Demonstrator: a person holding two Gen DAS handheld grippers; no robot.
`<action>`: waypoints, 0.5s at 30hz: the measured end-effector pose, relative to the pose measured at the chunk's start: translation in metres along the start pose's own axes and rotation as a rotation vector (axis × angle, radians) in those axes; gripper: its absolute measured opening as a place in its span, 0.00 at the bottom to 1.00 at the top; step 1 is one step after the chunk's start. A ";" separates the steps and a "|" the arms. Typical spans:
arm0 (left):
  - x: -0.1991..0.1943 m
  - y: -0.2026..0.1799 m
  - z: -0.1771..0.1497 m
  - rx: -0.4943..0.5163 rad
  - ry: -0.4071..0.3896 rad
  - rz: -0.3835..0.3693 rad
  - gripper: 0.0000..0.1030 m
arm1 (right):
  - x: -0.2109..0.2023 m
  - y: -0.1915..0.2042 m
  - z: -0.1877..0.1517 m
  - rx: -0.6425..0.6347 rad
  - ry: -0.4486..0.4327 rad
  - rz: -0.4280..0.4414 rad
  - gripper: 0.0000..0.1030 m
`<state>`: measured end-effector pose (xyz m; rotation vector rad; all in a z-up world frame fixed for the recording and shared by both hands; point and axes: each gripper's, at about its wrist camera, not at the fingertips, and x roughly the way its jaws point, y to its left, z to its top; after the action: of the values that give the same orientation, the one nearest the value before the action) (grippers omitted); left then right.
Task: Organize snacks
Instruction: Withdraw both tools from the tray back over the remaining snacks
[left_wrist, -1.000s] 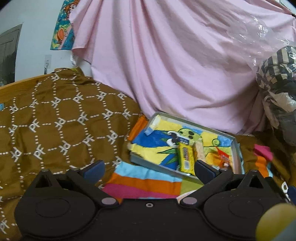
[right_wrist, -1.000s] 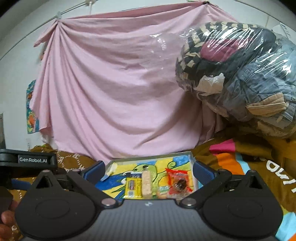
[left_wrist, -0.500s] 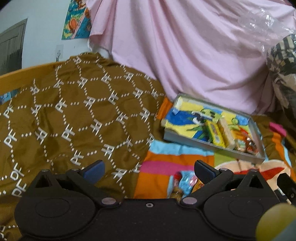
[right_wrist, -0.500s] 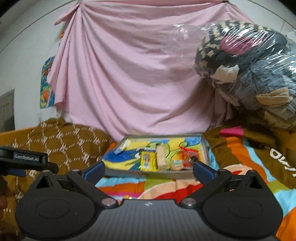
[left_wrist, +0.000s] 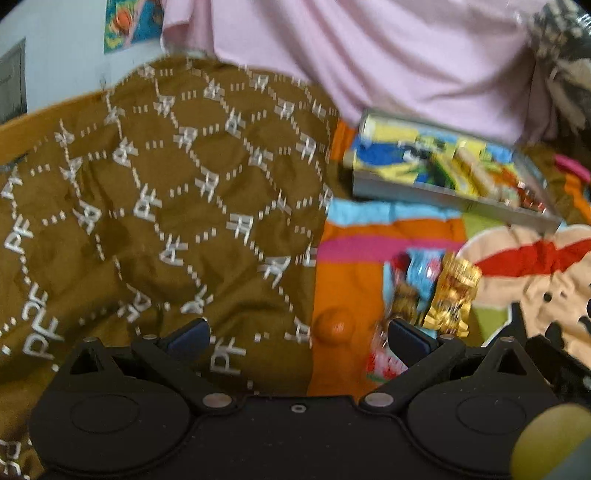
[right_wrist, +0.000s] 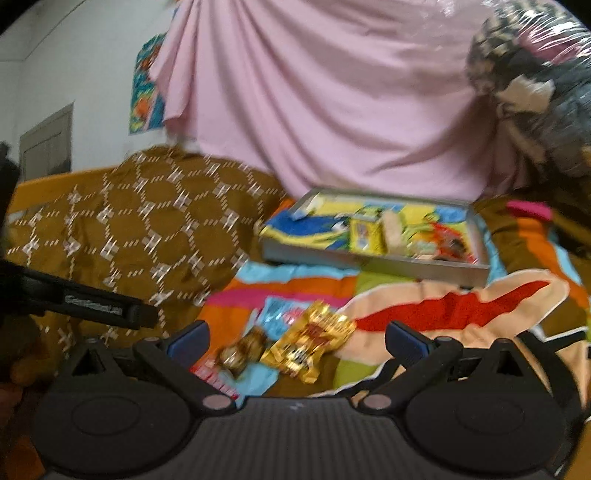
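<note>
Both views have dipped since a second ago: the gold snack packet (right_wrist: 310, 341) now shows at twelve o'clock of the right gripper (right_wrist: 297, 338), the tray (right_wrist: 373, 260) farther off. Left gripper (left_wrist: 297, 338) and right alike have jaws apart, empty.

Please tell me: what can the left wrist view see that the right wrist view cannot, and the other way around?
Only the left wrist view shows a small orange ball on the blanket, between the open left tool fingers.

Only the right wrist view shows the whole pink curtain, the plastic-wrapped clothes bundle, and the left tool's black body.

Both show the grey tray with snacks inside, the gold snack packet, the blue wrapper and the brown patterned quilt.
</note>
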<state>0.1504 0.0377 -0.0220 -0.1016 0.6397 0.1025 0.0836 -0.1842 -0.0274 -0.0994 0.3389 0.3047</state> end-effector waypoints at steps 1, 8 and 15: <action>0.003 0.001 -0.001 -0.001 0.013 0.002 0.99 | 0.002 0.002 -0.001 -0.002 0.012 0.011 1.00; 0.027 -0.001 0.005 0.092 0.071 -0.023 0.99 | 0.013 0.014 -0.012 -0.018 0.096 0.093 1.00; 0.050 0.000 0.010 0.224 0.105 -0.064 0.99 | 0.034 0.025 -0.018 -0.057 0.177 0.142 1.00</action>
<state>0.1961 0.0421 -0.0438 0.0893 0.7481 -0.0370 0.1013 -0.1539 -0.0568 -0.1588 0.5143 0.4479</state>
